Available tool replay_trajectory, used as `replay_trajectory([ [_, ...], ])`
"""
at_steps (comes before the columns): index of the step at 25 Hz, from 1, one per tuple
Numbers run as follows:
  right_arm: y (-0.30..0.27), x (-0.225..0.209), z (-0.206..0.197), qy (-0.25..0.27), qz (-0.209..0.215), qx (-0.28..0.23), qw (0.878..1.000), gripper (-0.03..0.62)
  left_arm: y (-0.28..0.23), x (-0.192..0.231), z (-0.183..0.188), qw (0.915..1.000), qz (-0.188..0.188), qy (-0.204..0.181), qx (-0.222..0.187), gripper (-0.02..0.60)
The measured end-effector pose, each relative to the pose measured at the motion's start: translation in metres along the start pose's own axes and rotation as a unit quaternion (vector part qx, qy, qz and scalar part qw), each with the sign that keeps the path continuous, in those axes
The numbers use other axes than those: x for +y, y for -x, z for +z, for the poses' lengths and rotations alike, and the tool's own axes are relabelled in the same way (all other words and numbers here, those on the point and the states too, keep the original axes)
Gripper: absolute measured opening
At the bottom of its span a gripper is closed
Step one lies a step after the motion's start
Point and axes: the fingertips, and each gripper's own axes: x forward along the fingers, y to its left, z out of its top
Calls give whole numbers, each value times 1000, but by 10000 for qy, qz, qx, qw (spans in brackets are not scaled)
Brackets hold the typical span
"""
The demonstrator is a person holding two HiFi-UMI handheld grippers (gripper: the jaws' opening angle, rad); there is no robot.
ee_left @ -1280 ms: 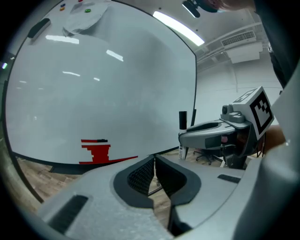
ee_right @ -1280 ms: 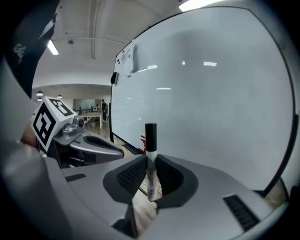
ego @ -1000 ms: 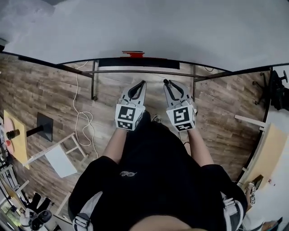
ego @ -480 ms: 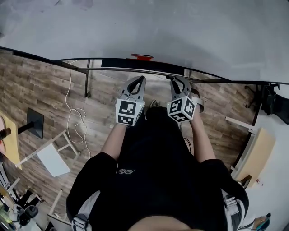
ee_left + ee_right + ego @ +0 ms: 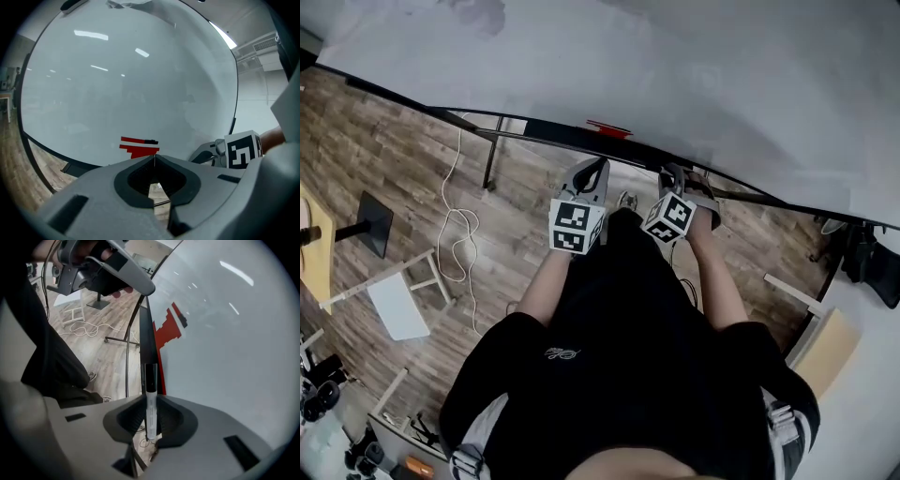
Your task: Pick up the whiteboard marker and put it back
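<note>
1. Two in all: left hand-held gripper [image 5: 598, 171] and right hand-held gripper [image 5: 671, 174], side by side and close below the lower edge of the whiteboard [image 5: 675, 66].
2. Left hand-held gripper [image 5: 154, 157]: jaws together at the tips, nothing between them.
3. Right hand-held gripper [image 5: 150, 398]: clamped on one whiteboard marker [image 5: 150, 401], white barrel between the pads, black cap pointing out past the jaw tips.
4. Cap lined up with the dark bottom frame [image 5: 146, 341] of the board; touching it or not, hard to say from this angle.
5. One red block [image 5: 139, 149] on the board just above the frame, between the two grippers' lines of sight; a small black piece [image 5: 151, 141] at its top, possibly a second marker, too small to be sure.
6. One person, black clothing [image 5: 619, 356] filling the lower middle of the head view and hiding the floor beneath.
7. On the wooden floor [image 5: 384, 141] to the left: one looping white cable [image 5: 459, 234], one white stool frame [image 5: 394, 300], one black stand base [image 5: 370, 223], all well apart from the grippers.
</note>
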Motion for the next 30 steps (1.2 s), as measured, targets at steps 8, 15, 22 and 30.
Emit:
replay_trajectory([
  [8, -18, 7, 0, 178, 158, -73, 9997, 58, -13, 3, -13, 9996, 189, 36, 204, 9],
  [15, -29, 7, -2, 252, 168, 57, 9995, 58, -17, 2, -13, 9994, 227, 19, 246, 9],
  [22, -31, 7, -2, 159, 198, 52, 9997, 60, -21, 7, -11, 9994, 239, 24, 250, 9],
  [30, -31, 8, -2, 12, 246, 0, 9997, 60, -26, 8, -10, 9995, 181, 18, 267, 9],
])
